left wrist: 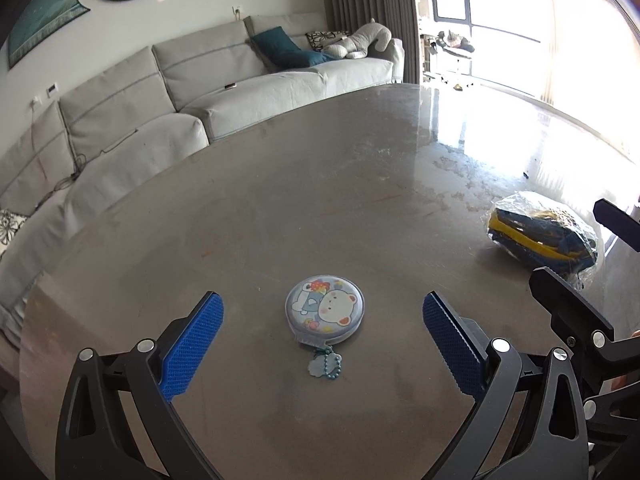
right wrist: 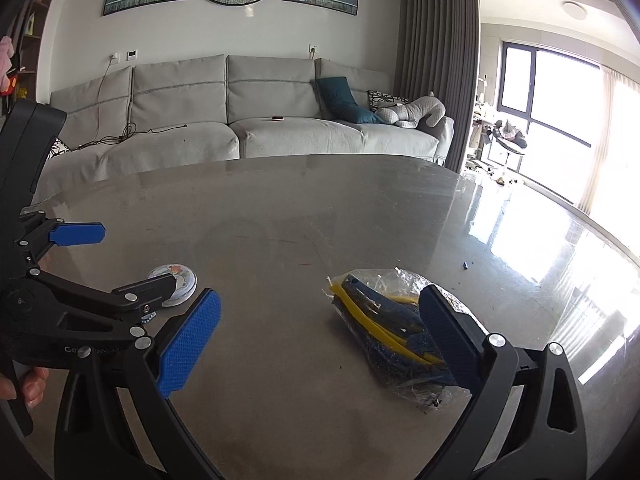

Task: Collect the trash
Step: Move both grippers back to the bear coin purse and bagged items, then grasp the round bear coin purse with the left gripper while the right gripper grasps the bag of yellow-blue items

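Observation:
A round grey-blue pouch with a cartoon bear [left wrist: 325, 310] and a bead chain lies on the brown table [left wrist: 280, 184]. My left gripper [left wrist: 322, 304] is open, its blue pads on either side of the pouch, apart from it. A clear plastic bag with blue and yellow contents [right wrist: 384, 328] lies to the right; it also shows in the left wrist view [left wrist: 544, 236]. My right gripper [right wrist: 320, 300] is open, with its right finger in front of the bag's near end. The pouch [right wrist: 178, 282] and my left gripper [right wrist: 100, 256] show at the left of the right wrist view.
A long grey sofa [right wrist: 248, 120] with teal cushions and a plush toy runs behind the table. A small blue scrap [right wrist: 465, 266] lies far right on the table. Bright windows and a shiny floor are to the right.

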A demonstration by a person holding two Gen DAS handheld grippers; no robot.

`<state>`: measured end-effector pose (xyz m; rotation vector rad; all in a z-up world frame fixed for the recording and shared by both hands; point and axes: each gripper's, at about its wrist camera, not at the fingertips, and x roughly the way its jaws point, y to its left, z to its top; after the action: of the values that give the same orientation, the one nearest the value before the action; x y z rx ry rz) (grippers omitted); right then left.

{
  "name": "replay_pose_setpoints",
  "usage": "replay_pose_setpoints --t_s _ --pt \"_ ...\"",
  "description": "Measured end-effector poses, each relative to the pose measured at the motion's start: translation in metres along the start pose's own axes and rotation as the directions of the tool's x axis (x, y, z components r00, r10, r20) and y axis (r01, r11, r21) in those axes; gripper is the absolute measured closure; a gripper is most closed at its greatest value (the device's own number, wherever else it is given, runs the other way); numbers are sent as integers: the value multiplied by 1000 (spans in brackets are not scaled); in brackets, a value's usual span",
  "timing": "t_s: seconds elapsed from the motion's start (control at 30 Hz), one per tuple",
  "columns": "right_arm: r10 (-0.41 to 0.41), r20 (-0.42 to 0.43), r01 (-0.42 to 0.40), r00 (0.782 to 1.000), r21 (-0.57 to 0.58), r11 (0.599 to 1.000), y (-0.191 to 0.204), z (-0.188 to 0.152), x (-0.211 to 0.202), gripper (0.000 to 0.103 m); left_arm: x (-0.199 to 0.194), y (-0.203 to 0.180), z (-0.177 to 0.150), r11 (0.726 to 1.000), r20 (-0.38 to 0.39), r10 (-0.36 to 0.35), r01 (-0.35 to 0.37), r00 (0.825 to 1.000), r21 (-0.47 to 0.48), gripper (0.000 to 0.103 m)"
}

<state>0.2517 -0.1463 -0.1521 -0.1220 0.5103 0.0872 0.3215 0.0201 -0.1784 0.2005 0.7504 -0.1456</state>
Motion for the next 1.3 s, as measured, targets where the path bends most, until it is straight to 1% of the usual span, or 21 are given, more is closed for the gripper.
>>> replay_pose_setpoints --t_s 0.13,0.23,0.3,0.33,0.47,0.5,0.53,0.57,0.6,0.7,0.8,0.83,0.9,0.97,1.07,1.17,1.23,1.3 --pt "0 -32 -1 999 -24 1000 10 6 16 4 29 8 3 1000 -49 -18 18 999 3 5" --pt "-14 -90 12 996 -27 1000 14 8 30 4 47 11 1 999 -81 -28 26 996 -26 5" --pt "-8 -91 6 996 -25 1000 14 7 34 4 55 15 0 997 -101 -57 52 993 -49 5" --pt "-16 -92 13 996 -31 999 16 7 36 4 59 15 -1 997 -119 -57 52 991 -49 5" --pt "-22 -93 18 995 -37 999 16 4 37 4 70 14 -2 994 -179 -108 101 978 -49 5" --pt "-26 -92 22 995 -39 999 14 2 36 4 70 14 -3 993 -173 -116 109 978 -51 9" --pt "-24 -91 20 996 -41 999 13 1 35 4 68 13 -3 992 -164 -122 116 979 -43 20" --pt "-24 -87 20 996 -43 999 13 1 33 4 65 11 -3 991 -150 -130 127 980 -30 28" --pt "-27 -85 23 996 -47 999 12 0 32 4 62 6 -4 991 -138 -134 133 981 -19 47" --pt "-35 -79 31 996 -49 998 8 -2 28 4 57 -1 -5 994 -127 -105 106 986 0 48" --pt "-38 -77 35 996 -31 999 1 -2 25 4 47 -8 -4 994 -113 -113 112 987 -14 48" --pt "-46 -72 44 996 -30 999 -3 -3 23 4 40 -12 -2 994 -98 -106 106 990 -5 48" --pt "-59 -72 57 996 -28 998 -10 -4 22 4 24 -17 9 997 -46 -69 70 997 18 48" --pt "-75 -67 74 995 -17 997 -20 -4 20 4 6 -26 20 998 0 -53 53 999 16 48" --pt "-107 -77 106 991 -13 994 -37 -6 20 4 -18 -44 33 998 63 -64 65 996 -8 48" --pt "-139 -94 138 986 -14 990 -52 -10 26 4 -34 -63 38 995 117 -73 80 990 -51 48" --pt "-150 -108 149 983 -16 989 -60 -15 30 4 -39 -75 36 993 144 -99 108 985 -55 48" --pt "-150 -118 148 982 -23 989 -64 -19 34 4 -35 -86 34 993 151 -109 115 983 -29 48"
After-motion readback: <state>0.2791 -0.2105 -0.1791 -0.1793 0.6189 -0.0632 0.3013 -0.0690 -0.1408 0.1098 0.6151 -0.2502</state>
